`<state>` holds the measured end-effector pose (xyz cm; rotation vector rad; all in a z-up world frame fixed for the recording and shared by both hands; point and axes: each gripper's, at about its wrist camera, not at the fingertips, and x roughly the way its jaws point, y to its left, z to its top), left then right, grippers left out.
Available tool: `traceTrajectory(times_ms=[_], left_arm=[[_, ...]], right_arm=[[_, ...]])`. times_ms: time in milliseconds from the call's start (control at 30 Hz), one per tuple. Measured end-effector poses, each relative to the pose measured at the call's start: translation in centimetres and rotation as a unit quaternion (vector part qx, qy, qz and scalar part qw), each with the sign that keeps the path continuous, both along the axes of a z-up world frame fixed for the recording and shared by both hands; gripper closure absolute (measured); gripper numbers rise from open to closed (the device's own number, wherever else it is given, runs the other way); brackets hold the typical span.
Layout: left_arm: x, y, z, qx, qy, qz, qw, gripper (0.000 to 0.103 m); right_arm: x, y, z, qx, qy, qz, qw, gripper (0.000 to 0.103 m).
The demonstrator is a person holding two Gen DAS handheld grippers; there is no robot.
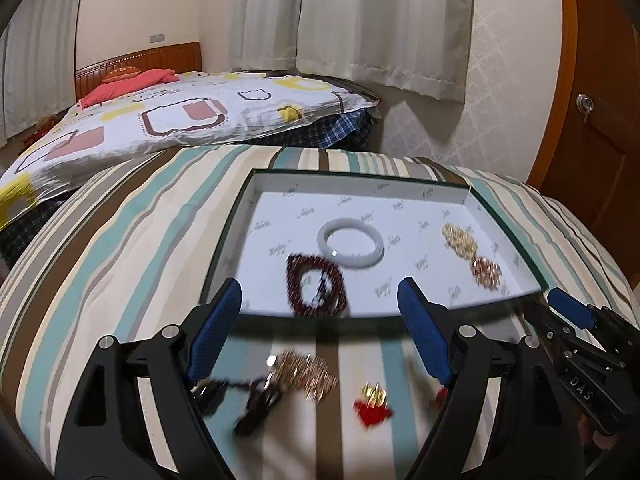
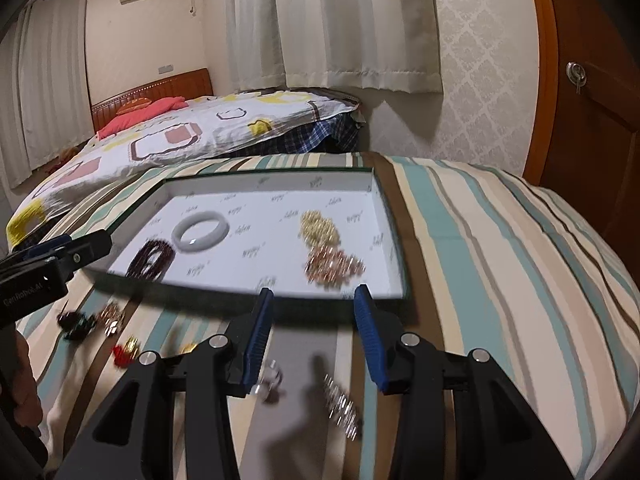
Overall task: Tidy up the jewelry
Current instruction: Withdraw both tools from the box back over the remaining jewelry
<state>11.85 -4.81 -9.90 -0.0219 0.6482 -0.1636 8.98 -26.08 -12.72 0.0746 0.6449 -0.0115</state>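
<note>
My left gripper [image 1: 320,312] hangs spread wide with nothing between its pads, over the striped bedcover [image 1: 120,264]. My right gripper [image 2: 314,320] stands partly parted, also grasping nothing. The shallow box [image 1: 360,178] lies at twelve o'clock from both. Inside it sit a white bangle [image 1: 351,246], a dark red bead bracelet [image 1: 316,290] at its seven o'clock, and gold [image 1: 459,238] and rose-gold [image 1: 486,273] chain heaps toward three o'clock. Loose on the bedcover lie a gold chain pile [image 1: 304,374], a black cord [image 1: 252,404], a red charm [image 1: 372,406] and silver pieces [image 2: 340,406].
</note>
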Motion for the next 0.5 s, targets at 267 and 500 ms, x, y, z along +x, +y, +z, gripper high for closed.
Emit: traceTrajectory(times_ms=[267, 500], left_arm=[[-3.3, 1.7, -1.2, 0.010, 0.011, 0.007, 0.9999, 0.024], [-4.4, 2.7, -2.2, 0.008, 0.021, 0.017, 0.9996, 0.025]], right_arm=[[-1.7, 1.3, -1.2, 0.007, 0.011, 0.012, 1.000, 0.061], [-1.7, 2.0, -1.8, 0.005, 0.023, 0.017, 1.000, 0.062]])
